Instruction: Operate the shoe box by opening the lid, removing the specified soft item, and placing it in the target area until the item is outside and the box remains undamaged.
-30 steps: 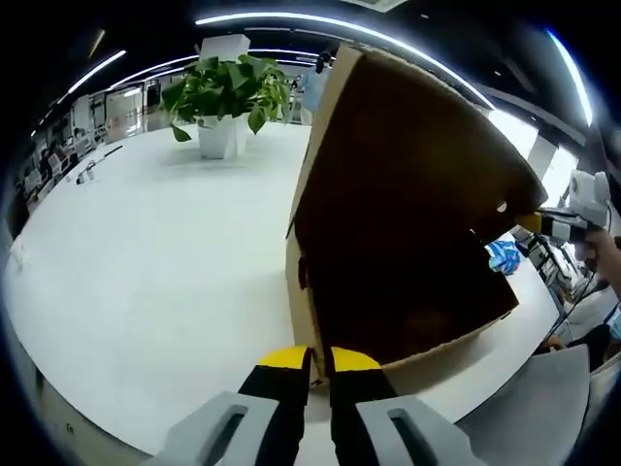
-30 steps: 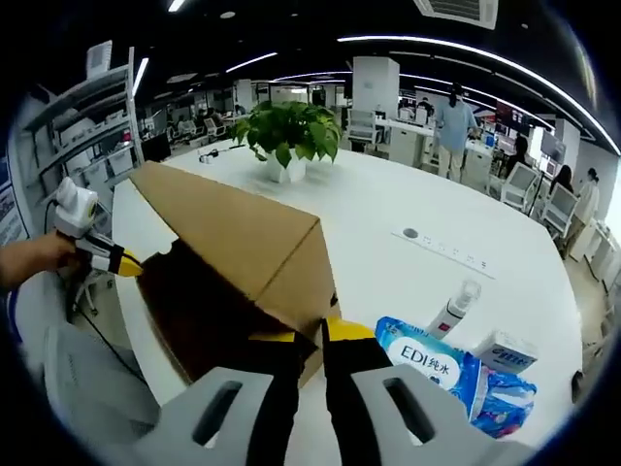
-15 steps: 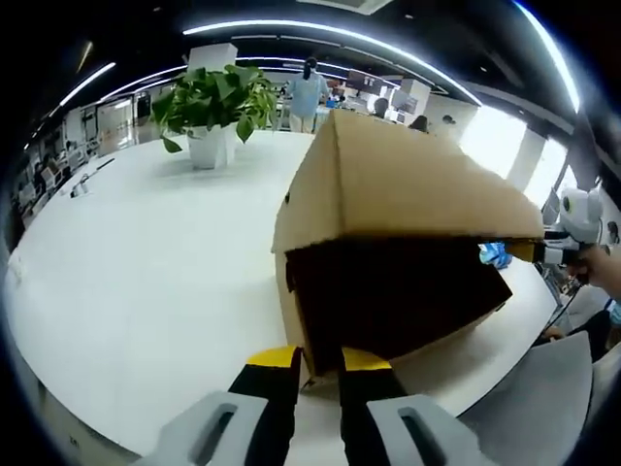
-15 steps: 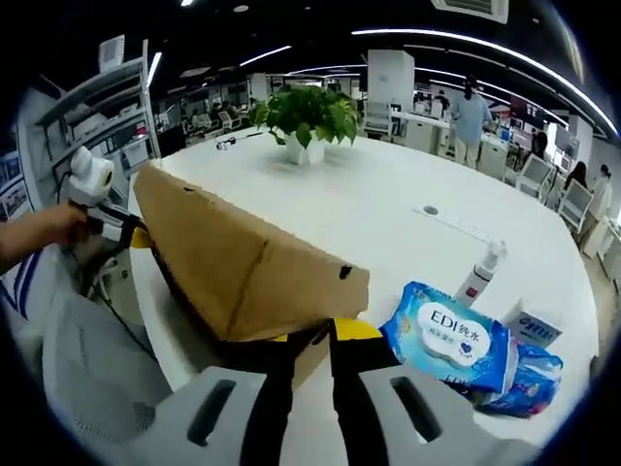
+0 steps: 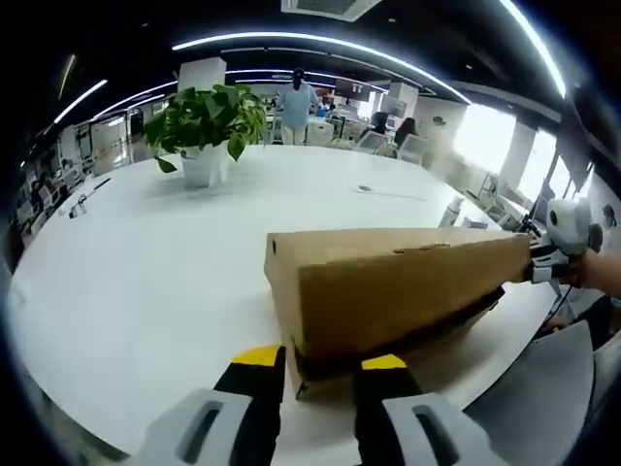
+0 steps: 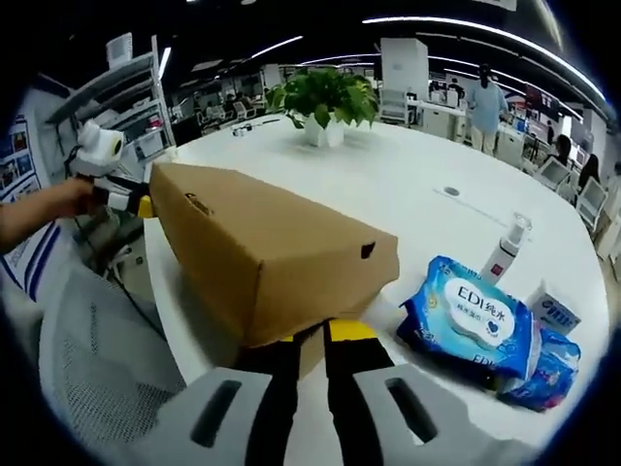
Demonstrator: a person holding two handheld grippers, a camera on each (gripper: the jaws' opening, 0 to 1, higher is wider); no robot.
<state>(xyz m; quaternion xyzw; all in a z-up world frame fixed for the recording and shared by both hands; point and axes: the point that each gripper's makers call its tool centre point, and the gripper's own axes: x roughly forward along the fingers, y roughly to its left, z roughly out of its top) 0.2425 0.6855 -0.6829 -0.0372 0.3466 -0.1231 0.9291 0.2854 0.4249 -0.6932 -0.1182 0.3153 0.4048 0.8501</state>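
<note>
The white table [image 5: 146,291] spans the scene, and the cardboard shoe box [image 5: 388,286] lies on it near the front edge, its lid [image 6: 257,243] down over the base with only a thin dark gap along the rim. A potted plant [image 5: 206,121] stands far back on the table, well apart from the box. Right of the box in the right gripper view lies a blue wipes pack [image 6: 475,316], with a second blue pack [image 6: 548,374] and a small white carton [image 6: 555,313] just beside it — a white spray bottle [image 6: 505,254] stands behind them.

The left gripper [image 5: 321,367] sits at the box's near-left corner, its yellow-tipped jaws apart on either side of that corner. The right gripper [image 6: 312,335] sits at the opposite end, jaws nearly together under the lid's overhang — whether they pinch the cardboard I cannot tell.
</note>
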